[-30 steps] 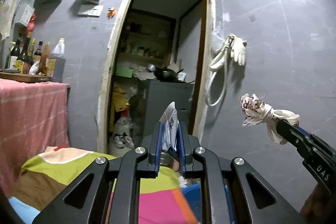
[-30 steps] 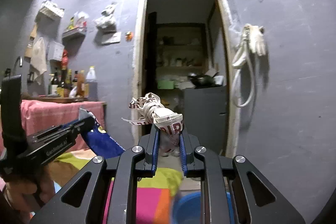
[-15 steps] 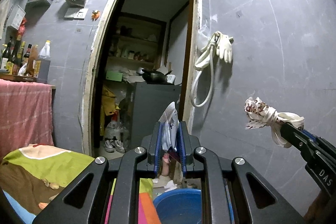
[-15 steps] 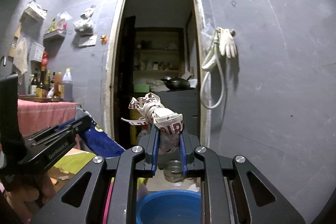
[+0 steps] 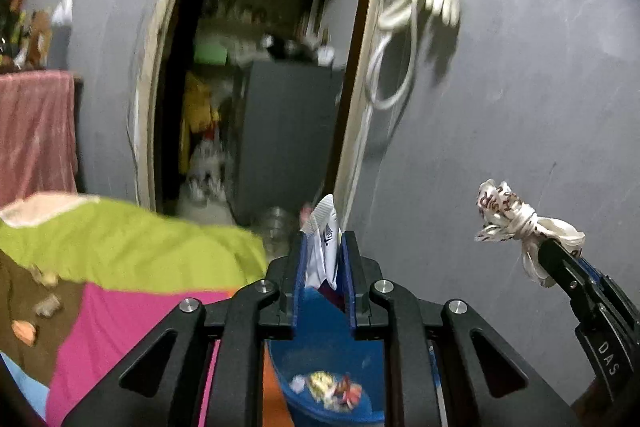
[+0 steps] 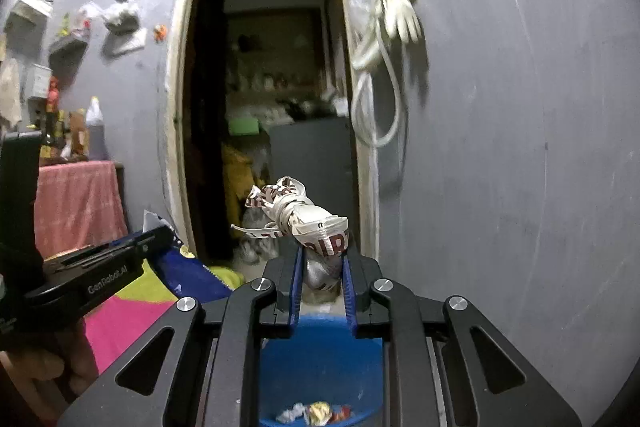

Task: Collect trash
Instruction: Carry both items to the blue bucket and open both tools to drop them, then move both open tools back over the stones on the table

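Observation:
My left gripper [image 5: 323,247] is shut on a white and blue snack wrapper [image 5: 323,247] that sticks up between its blue pads. My right gripper [image 6: 322,259] is shut on a knotted white wrapper with red letters [image 6: 304,217]; it also shows at the right of the left wrist view [image 5: 516,223]. Both grippers hang above a blue bin [image 5: 332,355] that holds several crumpled scraps [image 5: 328,391]. The bin also shows in the right wrist view [image 6: 320,367]. The left gripper shows side-on at the left of the right wrist view [image 6: 160,239].
A bed cover in green, pink and brown [image 5: 120,267] lies left of the bin. An open doorway [image 5: 260,87] with a grey cabinet [image 5: 288,139] is straight ahead. A hose and glove [image 5: 420,11] hang on the grey wall. A pink-draped table [image 6: 76,203] with bottles stands at left.
Both views have tilted down and moved nearer the bin, so its inside and the scraps in it now show. Both grippers keep hold of their wrappers.

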`<state>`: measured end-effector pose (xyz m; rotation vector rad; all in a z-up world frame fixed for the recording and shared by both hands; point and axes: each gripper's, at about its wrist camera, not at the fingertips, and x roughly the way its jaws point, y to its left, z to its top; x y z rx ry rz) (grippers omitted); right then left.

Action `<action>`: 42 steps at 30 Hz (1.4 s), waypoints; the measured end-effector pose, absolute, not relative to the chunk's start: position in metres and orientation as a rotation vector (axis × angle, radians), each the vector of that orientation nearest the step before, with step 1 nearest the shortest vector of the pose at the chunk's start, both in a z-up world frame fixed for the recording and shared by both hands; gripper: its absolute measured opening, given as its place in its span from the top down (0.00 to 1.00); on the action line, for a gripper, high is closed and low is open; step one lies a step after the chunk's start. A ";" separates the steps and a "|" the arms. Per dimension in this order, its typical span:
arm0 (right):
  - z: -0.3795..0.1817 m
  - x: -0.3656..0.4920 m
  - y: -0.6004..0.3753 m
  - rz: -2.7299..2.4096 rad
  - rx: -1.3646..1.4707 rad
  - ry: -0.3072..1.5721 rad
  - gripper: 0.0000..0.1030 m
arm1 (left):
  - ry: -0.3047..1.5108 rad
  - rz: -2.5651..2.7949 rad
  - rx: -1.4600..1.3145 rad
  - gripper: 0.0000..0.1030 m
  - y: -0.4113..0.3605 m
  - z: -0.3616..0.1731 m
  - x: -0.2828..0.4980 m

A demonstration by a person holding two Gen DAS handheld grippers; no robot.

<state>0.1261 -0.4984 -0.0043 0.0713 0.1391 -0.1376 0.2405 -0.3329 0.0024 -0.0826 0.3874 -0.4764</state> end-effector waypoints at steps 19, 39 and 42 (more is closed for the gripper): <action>-0.061 0.179 -0.522 -0.128 0.180 0.384 0.81 | 0.654 -0.462 -0.024 0.83 -0.351 -0.058 0.284; -0.022 0.167 -0.506 -0.097 0.157 0.307 0.58 | 0.560 -0.466 -0.117 0.59 -0.303 -0.004 0.264; -0.003 0.157 -0.496 -0.087 0.146 0.258 0.51 | 0.503 -0.454 -0.133 0.50 -0.283 0.015 0.255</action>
